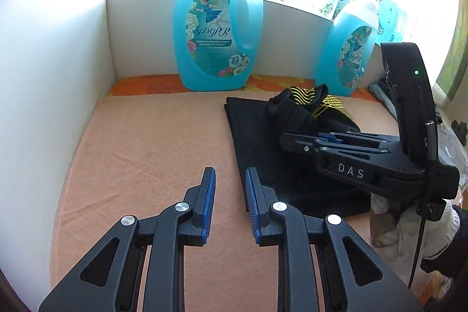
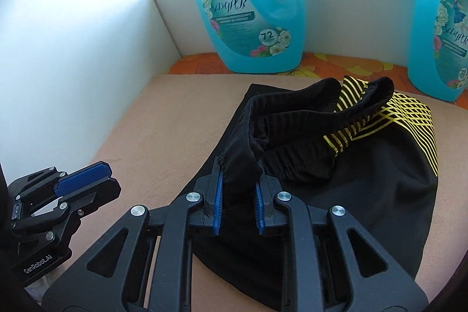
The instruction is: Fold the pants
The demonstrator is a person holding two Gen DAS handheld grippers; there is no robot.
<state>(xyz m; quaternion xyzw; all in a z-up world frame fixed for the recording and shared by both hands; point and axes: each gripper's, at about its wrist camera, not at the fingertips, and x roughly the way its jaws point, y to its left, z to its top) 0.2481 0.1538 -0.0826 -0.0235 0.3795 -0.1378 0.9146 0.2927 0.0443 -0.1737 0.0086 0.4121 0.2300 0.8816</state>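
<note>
Black pants (image 2: 351, 165) with yellow stripes lie partly folded on a peach towel (image 1: 146, 151); they also show in the left wrist view (image 1: 263, 136). My right gripper (image 2: 239, 174) is shut on the black waistband edge and holds it lifted above the rest of the cloth. It shows from the side in the left wrist view (image 1: 295, 141). My left gripper (image 1: 230, 174) is open and empty, hovering over the towel just left of the pants. It shows at the lower left of the right wrist view (image 2: 96, 174).
Two blue detergent jugs (image 1: 213, 34) (image 1: 345, 54) stand at the back on an orange flowered cloth (image 1: 140, 84). White walls (image 1: 44, 63) close the left and back sides. A gloved hand (image 1: 409, 224) holds the right gripper.
</note>
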